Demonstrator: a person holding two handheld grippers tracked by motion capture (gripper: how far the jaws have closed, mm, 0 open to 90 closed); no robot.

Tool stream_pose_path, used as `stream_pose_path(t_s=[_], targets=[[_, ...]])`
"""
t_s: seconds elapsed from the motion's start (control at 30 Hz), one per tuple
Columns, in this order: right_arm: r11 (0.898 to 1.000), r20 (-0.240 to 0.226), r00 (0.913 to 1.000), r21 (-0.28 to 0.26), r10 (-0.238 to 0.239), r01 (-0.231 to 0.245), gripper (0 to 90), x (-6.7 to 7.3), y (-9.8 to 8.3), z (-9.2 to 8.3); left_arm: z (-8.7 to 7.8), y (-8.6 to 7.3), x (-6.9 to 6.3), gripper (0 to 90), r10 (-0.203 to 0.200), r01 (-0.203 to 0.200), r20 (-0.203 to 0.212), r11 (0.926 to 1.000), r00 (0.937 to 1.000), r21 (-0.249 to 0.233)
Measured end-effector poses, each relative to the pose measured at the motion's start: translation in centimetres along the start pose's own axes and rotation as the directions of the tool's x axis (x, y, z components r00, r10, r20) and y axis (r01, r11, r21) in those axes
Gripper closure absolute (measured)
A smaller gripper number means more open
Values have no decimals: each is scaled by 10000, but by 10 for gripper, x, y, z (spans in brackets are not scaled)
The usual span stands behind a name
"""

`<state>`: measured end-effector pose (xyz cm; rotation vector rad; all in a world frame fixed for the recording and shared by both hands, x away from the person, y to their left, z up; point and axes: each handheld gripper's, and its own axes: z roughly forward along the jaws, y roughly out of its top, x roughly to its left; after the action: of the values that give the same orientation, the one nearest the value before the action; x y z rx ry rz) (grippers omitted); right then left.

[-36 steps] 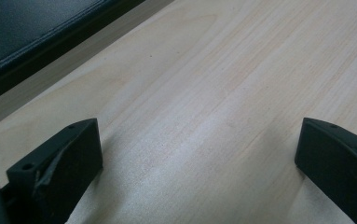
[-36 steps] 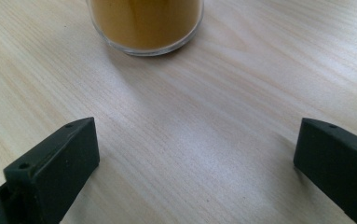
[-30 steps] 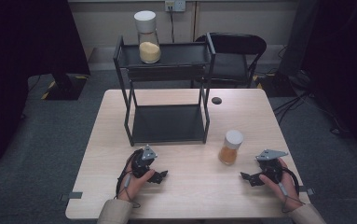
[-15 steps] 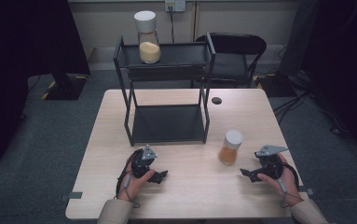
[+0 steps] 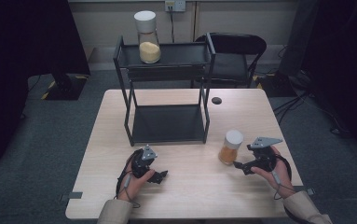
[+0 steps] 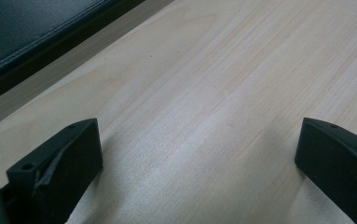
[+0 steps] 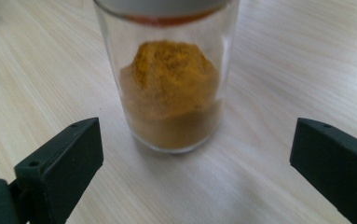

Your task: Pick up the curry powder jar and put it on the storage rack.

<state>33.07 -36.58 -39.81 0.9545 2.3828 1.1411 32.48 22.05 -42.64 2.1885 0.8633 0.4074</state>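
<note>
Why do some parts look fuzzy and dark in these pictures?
High view: the table is lit, but the room's left and right sides sink into near-black. Right gripper view: the spice jar is soft and slightly blurred, its powder grainy, and the black fingers look huge, being so close to the camera. Left gripper view: the wood grain looks smeary.

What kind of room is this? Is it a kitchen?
Probably not a kitchen; more likely a lab or test room. A plain wooden table holds a black shelf rack and a spice jar, with carpet, loose cables and dark curtains around.
</note>
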Motion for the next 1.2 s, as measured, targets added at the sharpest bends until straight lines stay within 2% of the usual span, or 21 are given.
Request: stream_pose_path(t_s=[0.53,0.73,1.03,1.1,1.2], targets=[[9985,-201,9996,-492,211,-221,33,-3,22,13,0,0,0,0,8,-8,1,10000,10000,2],[9941,-386,9981,-951,480,-515,116,-7,21,20,0,0,0,0,9,-9,1,10000,10000,3],[9918,-855,9962,-1258,137,-245,281,-12,23,27,0,0,0,0,-1,1,3,10000,10000,1],[9906,-843,9964,-1369,-44,-73,334,-10,23,28,0,0,0,0,-1,1,5,10000,10000,-1],[9913,-655,9978,-1313,-112,25,340,-5,26,27,0,0,0,0,0,0,5,10000,10000,2]])
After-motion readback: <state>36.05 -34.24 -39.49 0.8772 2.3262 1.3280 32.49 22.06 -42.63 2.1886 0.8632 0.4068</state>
